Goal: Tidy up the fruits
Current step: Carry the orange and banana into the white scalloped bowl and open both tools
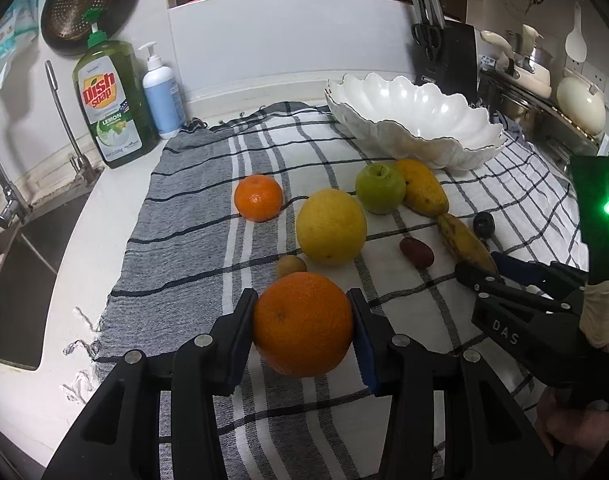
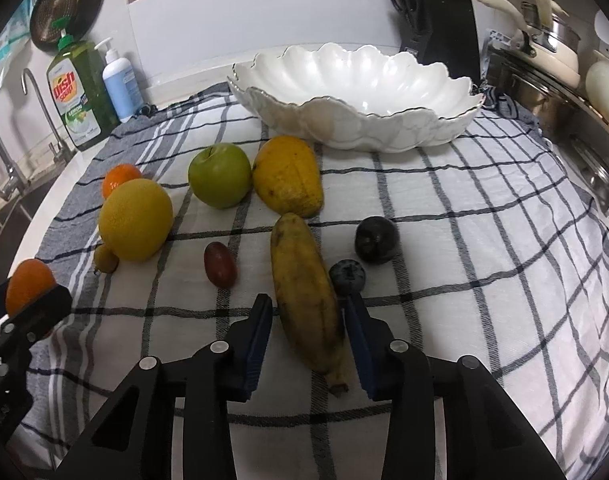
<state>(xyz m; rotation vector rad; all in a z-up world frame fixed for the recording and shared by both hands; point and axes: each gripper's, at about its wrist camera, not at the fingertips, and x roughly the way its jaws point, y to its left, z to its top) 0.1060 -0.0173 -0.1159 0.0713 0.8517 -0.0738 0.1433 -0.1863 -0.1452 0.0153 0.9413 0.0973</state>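
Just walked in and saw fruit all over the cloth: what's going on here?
A person is sorting fruit with a handheld tool in each hand. The left tool is clamped on a large orange. The right tool straddles the spotted banana, which lies on the checked cloth; a gap shows at its left pad. The white scalloped bowl holds nothing yet, and the apple, mango and other fruit wait on the cloth.

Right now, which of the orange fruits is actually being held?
The big orange nearest the camera, clamped in the left gripper. The smaller mandarin sits free on the cloth near the dish soap.
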